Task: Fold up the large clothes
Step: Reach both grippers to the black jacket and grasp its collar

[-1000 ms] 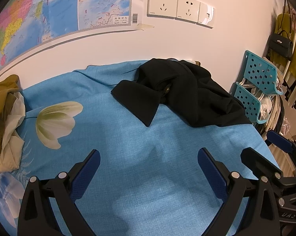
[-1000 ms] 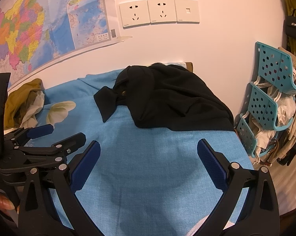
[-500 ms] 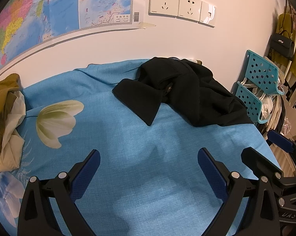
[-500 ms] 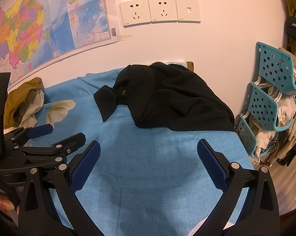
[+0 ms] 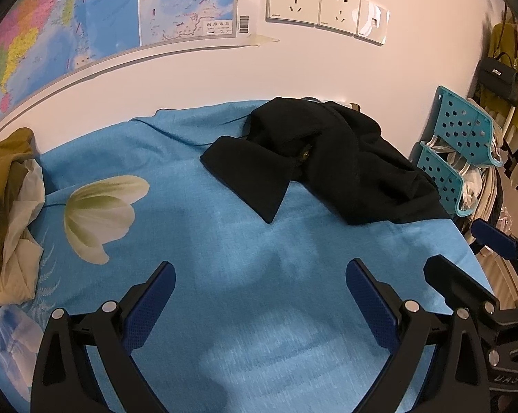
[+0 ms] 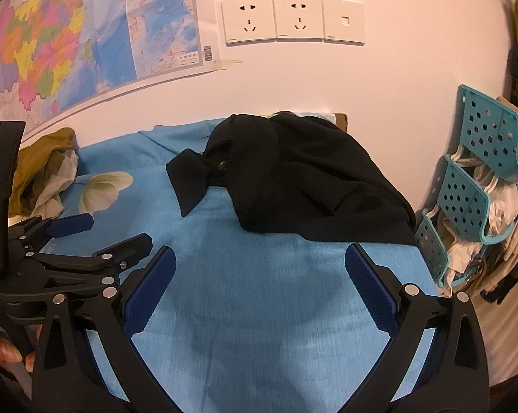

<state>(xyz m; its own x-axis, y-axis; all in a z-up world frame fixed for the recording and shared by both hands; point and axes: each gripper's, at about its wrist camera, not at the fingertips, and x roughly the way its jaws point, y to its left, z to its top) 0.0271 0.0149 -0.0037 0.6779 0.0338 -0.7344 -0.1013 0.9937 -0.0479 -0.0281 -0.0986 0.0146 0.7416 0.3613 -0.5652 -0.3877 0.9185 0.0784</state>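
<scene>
A black garment [image 5: 331, 161] lies crumpled at the far right of the blue bedsheet [image 5: 224, 247], near the wall. It also shows in the right wrist view [image 6: 303, 182], with one flap pointing toward the front left. My left gripper [image 5: 260, 275] is open and empty, hovering over bare sheet short of the garment. My right gripper [image 6: 260, 261] is open and empty too, just in front of the garment's near edge. The left gripper also shows at the left of the right wrist view [image 6: 87, 237].
A heap of olive and cream clothes [image 5: 8, 206] lies at the left edge of the bed. A teal perforated rack [image 6: 472, 186] stuffed with bags stands past the bed's right edge. The wall with sockets [image 6: 293, 20] and a map [image 5: 104, 17] is behind.
Both grippers have moved slightly forward toward the black garment. Both stay open, and the garment has not moved.
</scene>
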